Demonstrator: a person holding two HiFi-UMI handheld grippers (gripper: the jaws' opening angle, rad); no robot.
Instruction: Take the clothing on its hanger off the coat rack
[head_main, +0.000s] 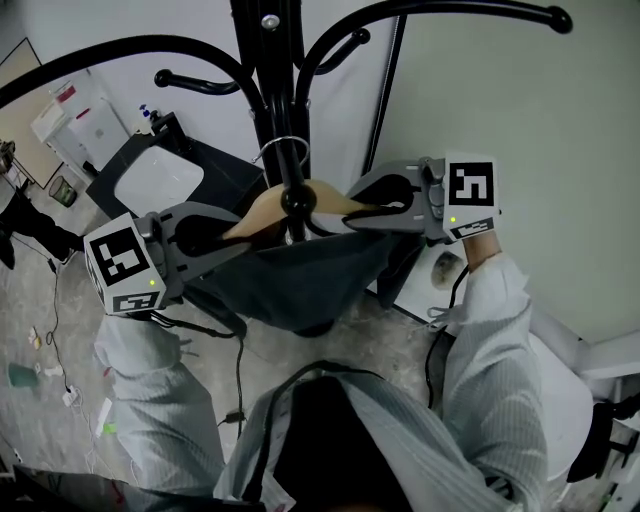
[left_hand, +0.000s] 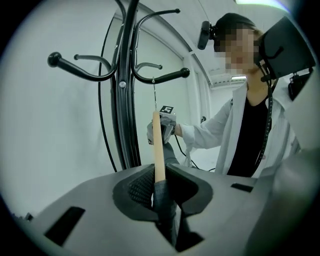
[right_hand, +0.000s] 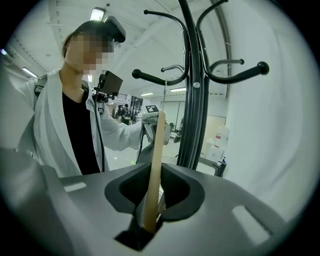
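Observation:
A wooden hanger (head_main: 262, 207) carrying dark clothing (head_main: 300, 275) hangs by its wire hook (head_main: 283, 150) on a lower arm of the black coat rack (head_main: 258, 60). My left gripper (head_main: 232, 236) is shut on the hanger's left end, where the cloth (left_hand: 165, 205) wraps the wood (left_hand: 158, 145). On the other side, my right gripper (head_main: 352, 208) is shut on the bare wooden end (right_hand: 155, 165). In the left gripper view the wire hook (left_hand: 153, 87) still sits over the rack arm (left_hand: 170, 76). Each gripper view shows the opposite gripper at the hanger's far end.
The rack's curved arms (head_main: 200, 82) spread above and beside the hanger. A white-topped appliance (head_main: 155, 180) stands at the left near the wall. Cables (head_main: 238, 370) lie on the floor below. A white unit (head_main: 580, 390) stands at the right.

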